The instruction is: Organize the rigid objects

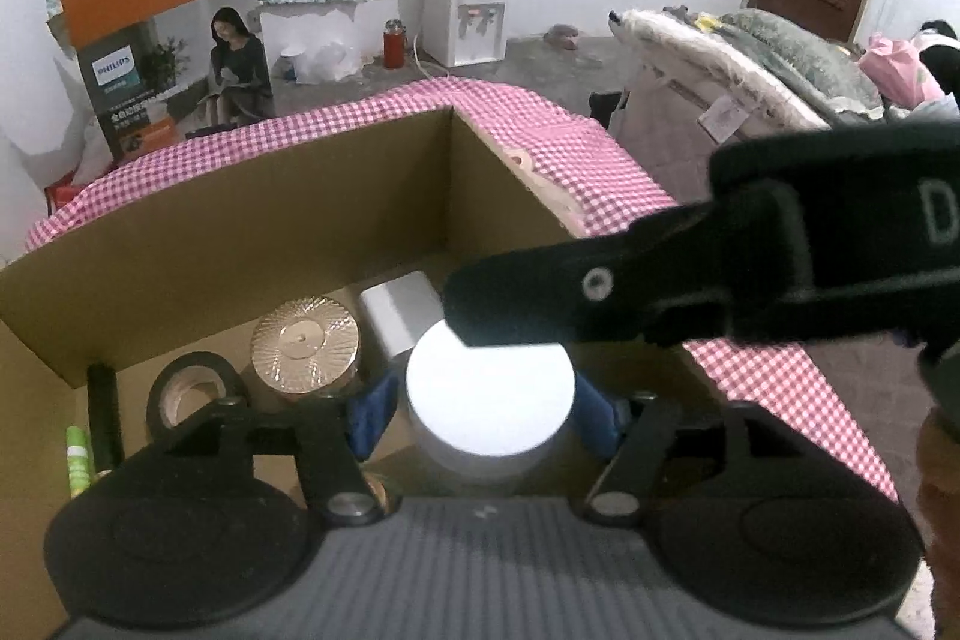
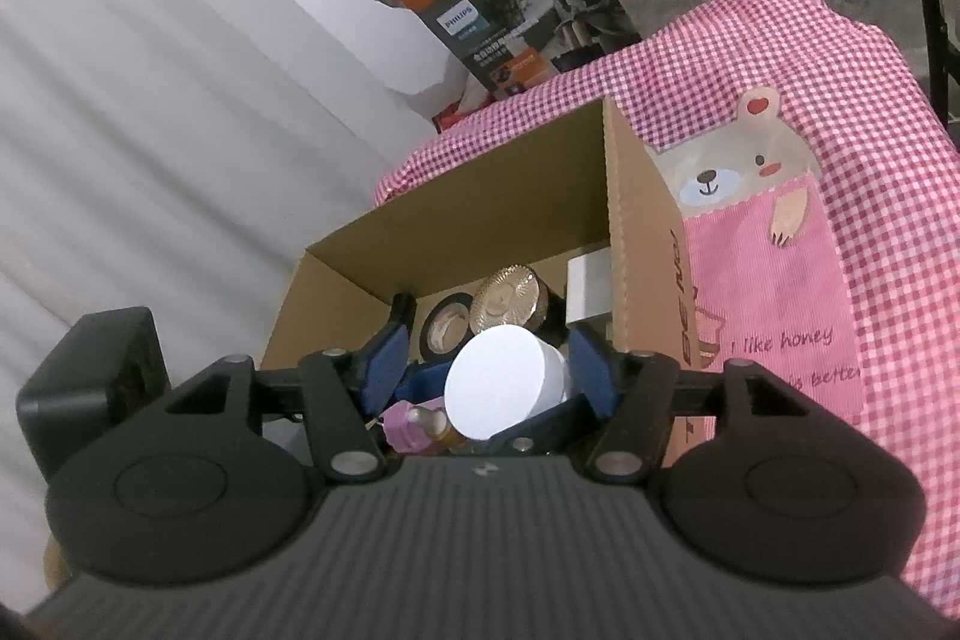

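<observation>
A white round jar [image 1: 489, 403] sits between the blue pads of my left gripper [image 1: 483, 409], inside an open cardboard box [image 1: 288, 214]. The jaws stand close on its sides, shut on it. The jar also shows in the right wrist view [image 2: 507, 379], between the blue pads of my right gripper [image 2: 486, 370], which is wide open around it and reaches into the box [image 2: 480, 196]. My right gripper's finger crosses over the jar in the left wrist view [image 1: 540, 298]. In the box lie a gold-lidded jar [image 1: 305, 343], a black tape roll [image 1: 192, 388] and a white block [image 1: 402, 313].
The box stands on a table with a pink checked cloth [image 2: 810, 100] showing a bear print. A green stick [image 1: 78, 460] and a dark tube [image 1: 103, 412] lie at the box's left. A pink item [image 2: 402, 421] lies low in the box. A Philips carton [image 1: 174, 58] stands behind.
</observation>
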Demonstrator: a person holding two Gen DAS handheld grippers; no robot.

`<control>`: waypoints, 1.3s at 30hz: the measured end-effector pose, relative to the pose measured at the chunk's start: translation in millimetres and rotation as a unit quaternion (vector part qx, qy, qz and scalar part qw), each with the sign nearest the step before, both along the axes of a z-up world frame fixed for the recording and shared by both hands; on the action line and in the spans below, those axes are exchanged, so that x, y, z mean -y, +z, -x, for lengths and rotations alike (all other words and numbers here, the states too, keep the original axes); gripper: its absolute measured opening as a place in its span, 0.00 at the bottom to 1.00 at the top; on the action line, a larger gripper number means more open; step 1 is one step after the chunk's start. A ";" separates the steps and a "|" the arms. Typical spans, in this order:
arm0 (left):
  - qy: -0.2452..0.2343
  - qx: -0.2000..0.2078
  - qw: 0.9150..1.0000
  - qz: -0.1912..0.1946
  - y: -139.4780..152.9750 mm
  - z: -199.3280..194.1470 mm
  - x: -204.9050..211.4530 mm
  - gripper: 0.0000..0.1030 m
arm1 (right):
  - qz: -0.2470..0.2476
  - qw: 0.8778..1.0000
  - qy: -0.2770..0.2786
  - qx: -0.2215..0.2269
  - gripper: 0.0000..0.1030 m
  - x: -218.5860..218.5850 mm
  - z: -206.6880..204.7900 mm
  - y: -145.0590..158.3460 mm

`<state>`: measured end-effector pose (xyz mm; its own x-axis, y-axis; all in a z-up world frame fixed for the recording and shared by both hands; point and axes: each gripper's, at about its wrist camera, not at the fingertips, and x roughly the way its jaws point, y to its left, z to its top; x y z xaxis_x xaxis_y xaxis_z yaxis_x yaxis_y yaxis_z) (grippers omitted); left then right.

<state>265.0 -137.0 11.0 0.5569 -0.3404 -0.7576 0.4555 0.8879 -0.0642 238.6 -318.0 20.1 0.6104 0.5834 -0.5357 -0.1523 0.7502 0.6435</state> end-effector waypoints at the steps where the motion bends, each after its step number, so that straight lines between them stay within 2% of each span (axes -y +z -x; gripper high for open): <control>1: 0.000 0.005 1.000 0.002 2.0 2.0 -0.7 0.72 | -0.001 1.000 -0.002 0.006 0.59 0.5 2.1 1.6; 4: -0.003 0.032 0.999 0.015 12.0 12.8 -3.4 0.86 | 0.001 1.000 -0.013 0.028 0.62 2.5 12.0 9.3; 10: 0.001 0.064 0.997 0.047 35.0 34.0 -12.4 0.91 | 0.019 0.995 -0.042 0.092 0.72 5.0 46.7 35.0; 15: 0.009 0.085 0.992 0.090 62.5 60.8 -28.7 0.97 | 0.035 0.984 -0.068 0.163 0.84 4.4 90.3 66.6; 16: 0.010 0.091 0.991 0.093 68.0 67.3 -31.8 1.00 | 0.038 0.981 -0.071 0.175 0.85 4.0 98.3 71.9; 18: 0.015 0.104 0.990 0.091 78.5 80.4 -38.3 1.00 | 0.045 0.976 -0.077 0.199 0.94 1.3 115.7 82.2; 21: 0.027 0.118 0.990 0.072 87.8 97.1 -46.1 1.00 | 0.051 0.970 -0.082 0.224 0.99 -2.6 137.7 90.8; 26: 0.073 0.120 0.990 0.033 91.2 114.3 -63.0 1.00 | 0.059 0.965 -0.092 0.237 0.99 -10.9 163.3 92.7; 33: 0.130 0.110 0.985 -0.005 86.7 125.9 -89.3 1.00 | 0.108 0.965 -0.109 0.211 0.99 -39.8 175.0 77.7; 36: 0.149 0.108 0.983 0.001 80.7 128.5 -102.1 1.00 | 0.141 0.962 -0.122 0.197 0.99 -56.1 175.6 70.2; 39: 0.159 0.095 0.983 0.004 70.4 128.7 -113.2 1.00 | 0.188 0.954 -0.132 0.191 0.99 -72.6 179.8 60.8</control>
<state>136.4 -23.8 81.4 0.7677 -0.1321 -0.6270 0.1598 0.9871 -0.0124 58.7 -245.4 80.9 0.9023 0.1923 -0.3858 -0.0952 0.9618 0.2566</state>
